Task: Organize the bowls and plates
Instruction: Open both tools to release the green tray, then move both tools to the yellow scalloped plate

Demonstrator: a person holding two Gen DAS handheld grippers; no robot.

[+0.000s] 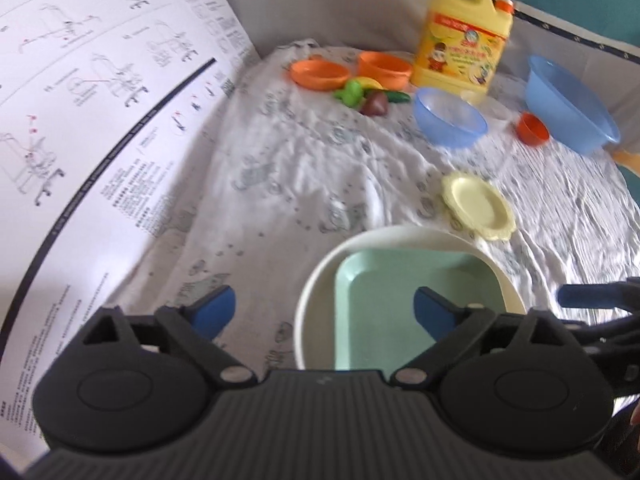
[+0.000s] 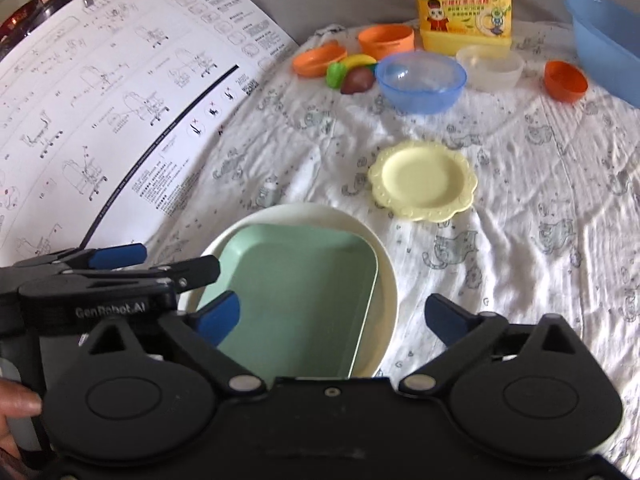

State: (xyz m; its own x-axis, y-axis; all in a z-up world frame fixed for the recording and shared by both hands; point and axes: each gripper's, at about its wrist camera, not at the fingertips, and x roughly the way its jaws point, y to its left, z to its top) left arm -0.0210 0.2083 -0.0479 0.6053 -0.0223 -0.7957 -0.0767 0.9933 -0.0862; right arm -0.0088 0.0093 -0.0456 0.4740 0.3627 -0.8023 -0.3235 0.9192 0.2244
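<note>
A mint green square plate (image 2: pixel 296 292) lies inside a white round plate (image 2: pixel 384 280) on the cloth, close in front of both grippers. My left gripper (image 1: pixel 325 312) is open. One pad hangs over the green plate (image 1: pixel 400 300) and the other over the cloth, and neither touches the white plate (image 1: pixel 316 280). My right gripper (image 2: pixel 332 316) is open too and straddles the plates' right edge without pressing on them. A small yellow scalloped plate (image 2: pixel 422 180) lies just beyond. Farther back sit a blue bowl (image 2: pixel 422 80), a clear bowl (image 2: pixel 490 66), two orange bowls (image 2: pixel 386 40) and an orange cup (image 2: pixel 566 80).
A large printed instruction sheet (image 2: pixel 100 120) covers the left side. A yellow detergent jug (image 2: pixel 464 4) stands at the back, with toy fruit (image 2: pixel 352 74) in front of it. A blue basin (image 2: pixel 608 40) sits at the far right. The wrinkled cloth (image 2: pixel 540 240) covers the surface.
</note>
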